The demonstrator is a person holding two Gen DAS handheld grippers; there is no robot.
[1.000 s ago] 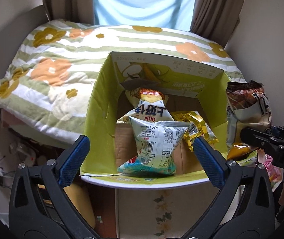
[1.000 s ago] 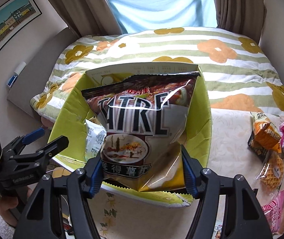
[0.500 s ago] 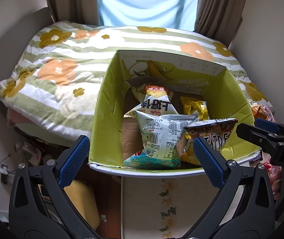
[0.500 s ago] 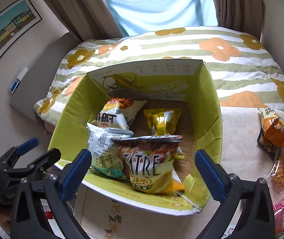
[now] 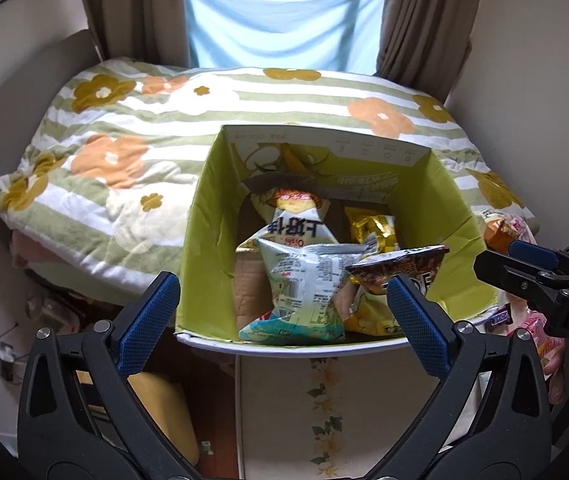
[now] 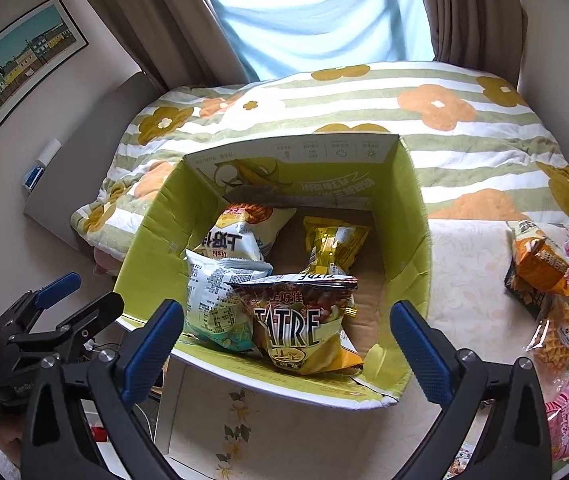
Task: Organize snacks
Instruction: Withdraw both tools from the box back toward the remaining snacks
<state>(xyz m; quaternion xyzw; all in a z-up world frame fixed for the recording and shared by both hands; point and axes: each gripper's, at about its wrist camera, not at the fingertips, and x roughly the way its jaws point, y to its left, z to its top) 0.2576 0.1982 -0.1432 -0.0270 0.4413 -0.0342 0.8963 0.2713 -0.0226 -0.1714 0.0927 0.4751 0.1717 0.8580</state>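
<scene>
Snack sorting, release stage. The right gripper is shown with its jaws spread fully wide and nothing between the pads; the dark chip bag stands in the near right part of the green carton, clear of both pads. The left gripper is likewise wide open and empty, held just short of the carton's near wall. Inside the carton, a pale blue-white bag leans against the chip bag on its left, a white bag with an orange top lies beyond it, and a gold packet lies at the far right. Loose snacks are seen on the tabletop, right of the carton, among them an orange packet and a wrapped waffle.

The step in hand is judged to be withdrawal and reach for the next item. The open right jaws are best lifted straight clear so that the upright bag is not tipped, then carried right over the carton wall. The orange packet, lying uppermost, is probably easiest taken by its crimped edge.
</scene>
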